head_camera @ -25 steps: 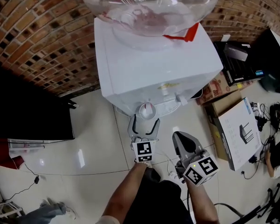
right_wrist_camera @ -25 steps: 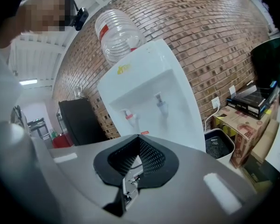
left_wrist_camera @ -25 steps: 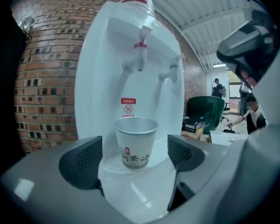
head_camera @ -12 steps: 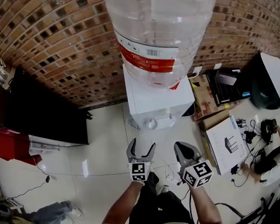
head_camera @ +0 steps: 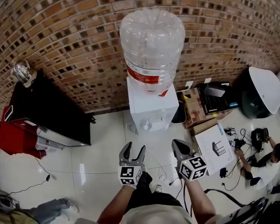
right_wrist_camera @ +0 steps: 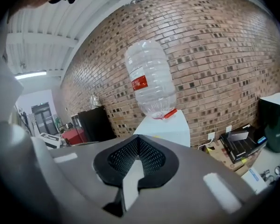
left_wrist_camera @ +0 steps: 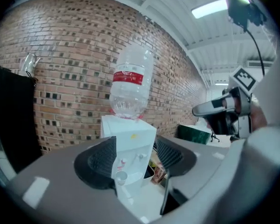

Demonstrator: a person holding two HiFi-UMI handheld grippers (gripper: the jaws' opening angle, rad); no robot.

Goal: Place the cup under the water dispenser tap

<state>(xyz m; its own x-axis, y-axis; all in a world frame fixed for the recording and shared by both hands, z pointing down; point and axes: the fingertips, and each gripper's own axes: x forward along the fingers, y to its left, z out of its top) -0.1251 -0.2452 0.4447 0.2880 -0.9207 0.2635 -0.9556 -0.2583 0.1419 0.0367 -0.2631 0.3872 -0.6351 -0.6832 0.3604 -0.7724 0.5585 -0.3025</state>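
The white water dispenser (head_camera: 151, 110) stands against the brick wall with a big clear bottle (head_camera: 152, 50) on top. A small clear cup (head_camera: 146, 125) sits on its drip tray below the taps, also seen as the cup (left_wrist_camera: 120, 176) in the left gripper view. My left gripper (head_camera: 132, 154) hangs well back from it, jaws apart and closing with nothing between them; in its own view the left gripper (left_wrist_camera: 135, 158) frames the dispenser (left_wrist_camera: 130, 139). My right gripper (head_camera: 180, 148) is beside it, shut and empty, its pads meeting at the right gripper (right_wrist_camera: 137, 157).
A black cabinet (head_camera: 51, 111) with a kettle (head_camera: 23, 72) stands left of the dispenser. Cardboard boxes (head_camera: 209, 104), a white box (head_camera: 216, 148), a dark bin (head_camera: 258, 94) and cables crowd the right, where a person (head_camera: 270, 164) sits on the tiled floor (head_camera: 98, 157).
Both grippers have risen and pulled back from the dispenser, which now looks much smaller. The cup stays on the tray. The left jaws have narrowed.
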